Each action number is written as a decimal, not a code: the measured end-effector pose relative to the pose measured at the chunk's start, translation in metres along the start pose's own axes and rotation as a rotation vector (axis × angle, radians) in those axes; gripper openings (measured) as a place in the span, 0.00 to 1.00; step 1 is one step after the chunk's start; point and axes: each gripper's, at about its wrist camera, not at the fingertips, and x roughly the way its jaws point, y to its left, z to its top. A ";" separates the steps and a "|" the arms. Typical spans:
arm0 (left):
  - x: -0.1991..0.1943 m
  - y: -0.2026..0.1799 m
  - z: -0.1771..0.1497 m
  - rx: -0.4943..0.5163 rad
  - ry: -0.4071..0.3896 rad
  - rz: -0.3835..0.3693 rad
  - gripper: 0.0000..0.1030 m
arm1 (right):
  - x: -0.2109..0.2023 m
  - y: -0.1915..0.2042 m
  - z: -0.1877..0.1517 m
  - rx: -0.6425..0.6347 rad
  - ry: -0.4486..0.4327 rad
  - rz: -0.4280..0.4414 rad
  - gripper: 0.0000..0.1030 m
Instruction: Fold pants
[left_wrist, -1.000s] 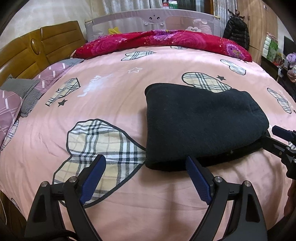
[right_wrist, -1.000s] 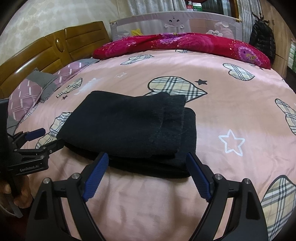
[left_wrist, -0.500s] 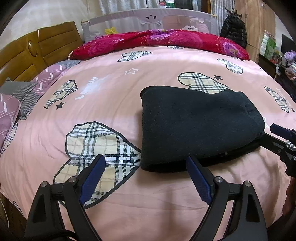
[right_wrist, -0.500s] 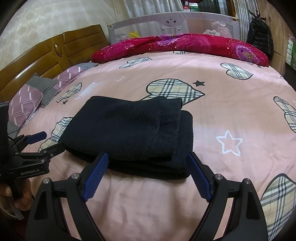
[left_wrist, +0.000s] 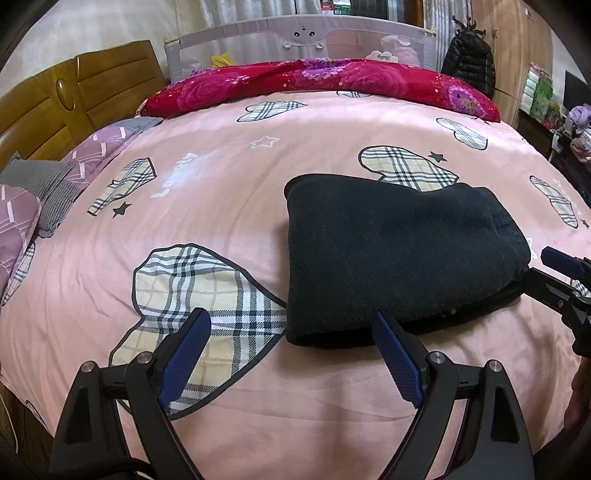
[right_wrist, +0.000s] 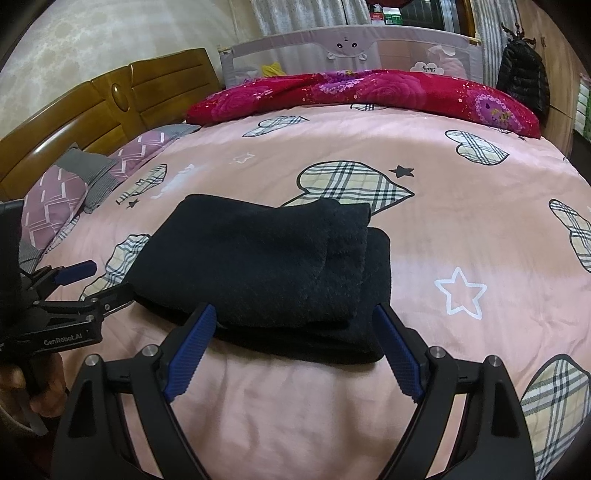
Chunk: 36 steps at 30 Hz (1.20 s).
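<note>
The dark fleece pants lie folded into a thick rectangle on the pink bedspread. They also show in the right wrist view, with the upper layer set back from the right edge. My left gripper is open and empty, just short of the bundle's near left corner. My right gripper is open and empty, at the bundle's near edge. Each gripper shows in the other's view, the right gripper and the left gripper, beside the bundle's ends.
A red floral quilt lies rolled along the far side, with a grey bed rail behind it. Purple and grey pillows sit against the wooden headboard on the left. A black jacket hangs at the back right.
Both grippers have drawn back and up a little from the folded pants. The pants have not moved. Both grippers stay open.
</note>
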 end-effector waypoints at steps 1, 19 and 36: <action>0.000 0.000 0.000 0.000 -0.001 0.001 0.87 | 0.000 0.000 0.000 0.000 -0.001 -0.001 0.84; -0.002 0.001 0.003 0.002 -0.005 0.000 0.87 | -0.001 0.003 0.001 0.002 -0.001 0.003 0.85; -0.004 -0.002 0.006 0.013 -0.014 -0.005 0.87 | -0.004 0.003 0.003 0.003 -0.012 0.006 0.85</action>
